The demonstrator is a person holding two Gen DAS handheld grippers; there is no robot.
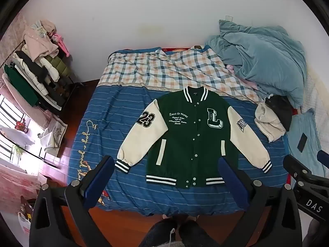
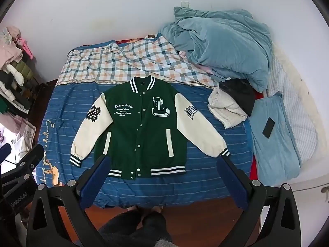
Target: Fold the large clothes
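The green varsity jacket (image 1: 191, 135) is lying flat, front up, on the blue striped bed (image 1: 107, 123), looking soft but thick and weighty, so the wide-open, empty left gripper (image 1: 166, 177) and right gripper (image 2: 162, 175) are probably best gripping cuffs or the ribbed hem.

1. "Less is more" is stitched in white script on the chest of the green jacket (image 1: 191, 135); the smaller lines below it cannot be read.
2. A large block "L" patch (image 1: 214, 118) is set on the other chest side.
3. "23" patch (image 1: 145, 119) is carried on one cream sleeve.
4. "Enjoy a good" is embroidered on the blue bed sheet (image 1: 86, 144).
5. "DAS" is printed on the right tongs (image 1: 313, 202) body.
6. "Robot.AI" is printed on the left tongs (image 2: 19, 197) body.
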